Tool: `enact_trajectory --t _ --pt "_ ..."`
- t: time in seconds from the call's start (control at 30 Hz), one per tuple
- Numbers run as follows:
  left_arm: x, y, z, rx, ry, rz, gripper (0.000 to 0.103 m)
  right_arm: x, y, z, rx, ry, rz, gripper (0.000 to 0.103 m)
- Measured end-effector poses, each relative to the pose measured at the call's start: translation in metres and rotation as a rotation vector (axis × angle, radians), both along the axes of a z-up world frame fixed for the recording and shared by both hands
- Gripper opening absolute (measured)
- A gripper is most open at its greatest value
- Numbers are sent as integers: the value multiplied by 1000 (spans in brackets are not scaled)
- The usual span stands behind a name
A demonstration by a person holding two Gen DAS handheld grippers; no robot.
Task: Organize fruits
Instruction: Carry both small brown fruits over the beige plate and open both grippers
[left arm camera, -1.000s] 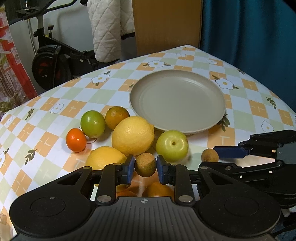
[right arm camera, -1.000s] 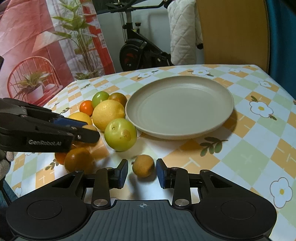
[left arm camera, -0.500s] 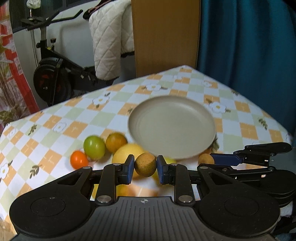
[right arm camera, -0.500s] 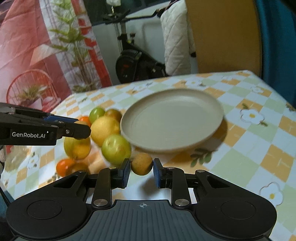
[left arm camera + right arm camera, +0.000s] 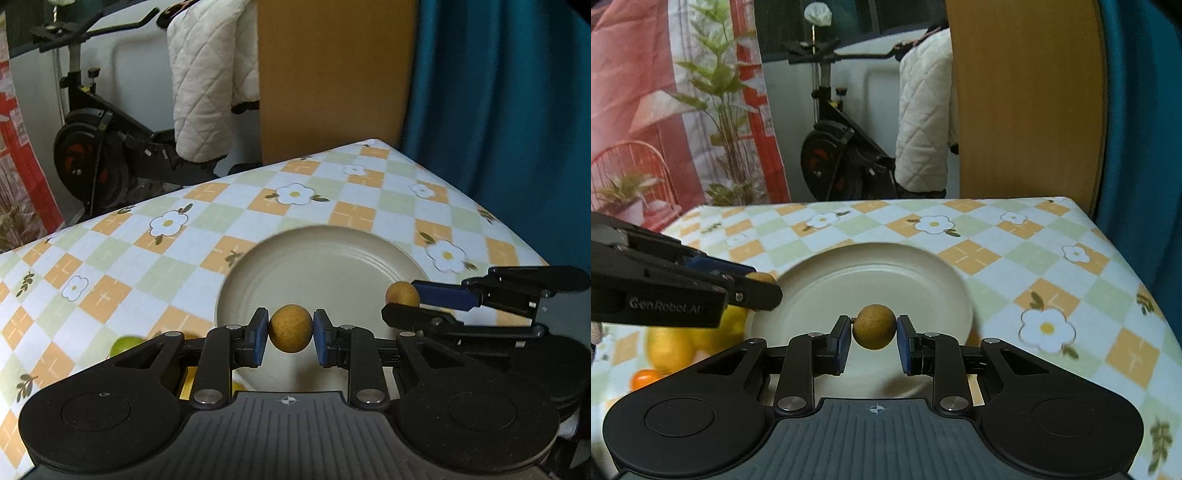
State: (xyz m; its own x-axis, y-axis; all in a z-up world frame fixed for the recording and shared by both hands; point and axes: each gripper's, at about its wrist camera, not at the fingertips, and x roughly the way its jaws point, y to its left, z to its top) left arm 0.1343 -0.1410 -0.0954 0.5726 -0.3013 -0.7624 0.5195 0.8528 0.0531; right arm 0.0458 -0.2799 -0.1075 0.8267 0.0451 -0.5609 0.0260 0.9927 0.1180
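Checked floral tablecloth on the table, exercise bike and a quilted white cover behind, teal curtain on the side. I had both tools over the beige plate, which was bare.

Left gripper had its pads clamped on a small brown round fruit, held clear above the near part of the plate. Right gripper was clamped the same way on a second brown fruit, also above the plate. The rest of the fruit, lemons, a small orange one and a green one, sat on the cloth beside the plate's near-left edge.

Risks as I judged them:
- The two tools were close, tips nearly side by side. Lowering both at once could knock them together and pop a fruit loose.
- Round fruit, flat pads, small contact patch. Any twist could squirt one out.
- Releasing from height onto a shallow plate could let them roll over the rim, onto the cloth and maybe off the table edge.
- Frames were motion-blurred, so I couldn't tell the gap above the plate.
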Motion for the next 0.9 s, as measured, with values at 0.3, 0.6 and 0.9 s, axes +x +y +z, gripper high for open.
enact_trajectory --t 0.3,0.6,0.9 --pt "35 -9 -22 24 25 60 28 54 -4 -11 -50 37 35 24" --pt "49 -12 -37 8 11 10 28 68 -7 -21 -43 78 27 25" --pt "49 -3 -31 -29 30 8 37 61 -10 -13 -30 78 3 33"
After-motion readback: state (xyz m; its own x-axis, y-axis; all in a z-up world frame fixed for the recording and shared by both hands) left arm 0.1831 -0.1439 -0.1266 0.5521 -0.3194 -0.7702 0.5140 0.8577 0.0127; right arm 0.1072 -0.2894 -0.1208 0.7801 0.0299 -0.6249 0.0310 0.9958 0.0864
